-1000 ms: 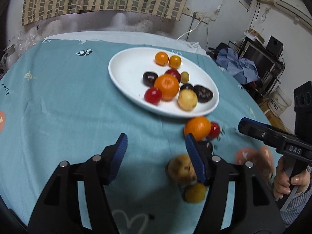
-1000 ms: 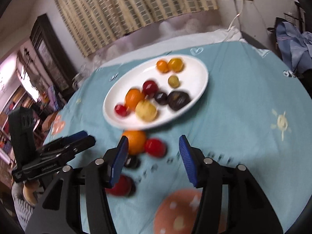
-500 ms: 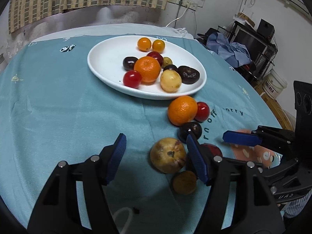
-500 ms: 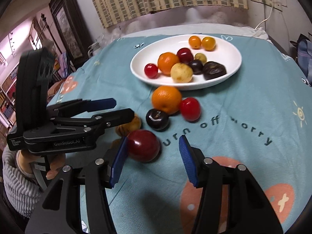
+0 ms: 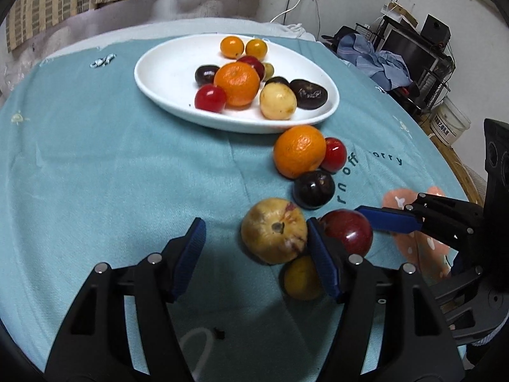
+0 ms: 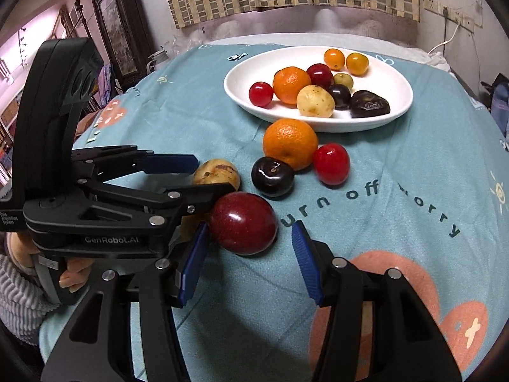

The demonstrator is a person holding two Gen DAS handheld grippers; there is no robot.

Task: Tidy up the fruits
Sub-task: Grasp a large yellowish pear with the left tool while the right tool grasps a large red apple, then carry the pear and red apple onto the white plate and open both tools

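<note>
A white oval plate [image 5: 165, 73] [image 6: 400, 108] holds several fruits. On the teal cloth lie an orange [image 5: 299, 151] [image 6: 290, 143], a red tomato [image 5: 334, 154] [image 6: 331, 163], a dark plum [image 5: 313, 189] [image 6: 272, 175], a yellow-brown pear [image 5: 273, 230] [image 6: 216, 173], a dark red apple [image 5: 348, 230] [image 6: 243, 222] and a small yellow fruit [image 5: 300, 278]. My left gripper [image 5: 254, 254] [image 6: 203, 175] is open, its right finger between the pear and the apple. My right gripper [image 6: 249, 261] [image 5: 386, 219] is open just before the apple.
The teal cloth [image 5: 111, 175] covers a round table and carries printed words [image 6: 404, 203] and orange mushroom prints [image 6: 397, 273]. Beyond the table's right edge are clothes [image 5: 378, 60], electronics and a white bucket [image 5: 448, 121]. A dark cabinet [image 6: 117, 31] stands at the left.
Both grippers have come down and forward towards the loose fruits. The left one now has the pear at its right finger; the right one has closed in on the red apple.
</note>
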